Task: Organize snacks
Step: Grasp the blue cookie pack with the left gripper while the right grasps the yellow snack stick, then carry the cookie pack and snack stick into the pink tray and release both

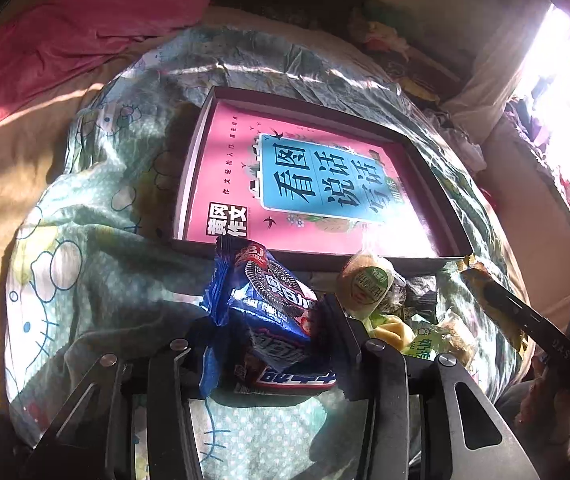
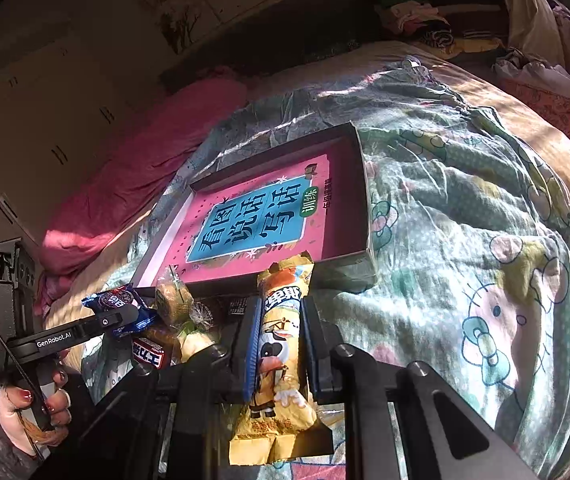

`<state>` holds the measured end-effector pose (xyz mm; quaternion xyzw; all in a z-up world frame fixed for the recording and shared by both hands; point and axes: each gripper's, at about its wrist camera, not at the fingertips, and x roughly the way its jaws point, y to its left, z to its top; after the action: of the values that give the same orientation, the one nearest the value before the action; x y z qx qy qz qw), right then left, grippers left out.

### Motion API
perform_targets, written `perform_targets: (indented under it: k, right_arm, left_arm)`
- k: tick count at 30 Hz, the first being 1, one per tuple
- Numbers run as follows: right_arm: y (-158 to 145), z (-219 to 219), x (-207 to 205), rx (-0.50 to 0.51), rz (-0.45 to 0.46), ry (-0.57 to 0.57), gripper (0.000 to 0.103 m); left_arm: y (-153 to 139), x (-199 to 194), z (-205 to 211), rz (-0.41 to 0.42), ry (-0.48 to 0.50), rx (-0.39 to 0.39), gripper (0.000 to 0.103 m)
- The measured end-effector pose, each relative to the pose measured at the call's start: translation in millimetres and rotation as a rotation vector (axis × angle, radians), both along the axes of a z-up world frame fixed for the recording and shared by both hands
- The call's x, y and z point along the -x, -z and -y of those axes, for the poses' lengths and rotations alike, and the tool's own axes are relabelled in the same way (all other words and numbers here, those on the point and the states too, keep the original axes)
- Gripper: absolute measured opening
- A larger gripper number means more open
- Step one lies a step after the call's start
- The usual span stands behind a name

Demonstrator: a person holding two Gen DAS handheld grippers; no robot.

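Left fingers [image 1: 269, 344] clamped on blue cookie packet [image 1: 263, 300]; right fingers [image 2: 281, 344] clamped on yellow snack stick [image 2: 279, 356]. Only right view: hand [image 2: 25, 412], far left.

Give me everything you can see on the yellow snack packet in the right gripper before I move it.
The yellow snack packet is a long, slim pillow pack of glossy plastic film, printed with a cartoon cow and Chinese lettering, ends crimped. It lies lengthwise along the right gripper, whose fingers press on its two long sides. Its far end points toward the shallow box with the pink book; its near end sticks out behind the fingers. It looks sealed and undamaged.
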<state>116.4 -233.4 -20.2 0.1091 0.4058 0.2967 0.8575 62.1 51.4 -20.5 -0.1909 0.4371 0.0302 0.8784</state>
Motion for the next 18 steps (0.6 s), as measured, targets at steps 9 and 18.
perform_targets:
  k: [9,18]
  right_arm:
    - [-9,0,-12,-0.041,0.051,0.014,0.02]
    - [-5,-16,-25,-0.025,0.057,-0.004,0.02]
  left_arm:
    - [-1,-9,-8,0.029,-0.007,0.038,0.024]
    - [1,-24,-13,0.043,-0.015,0.049,0.023]
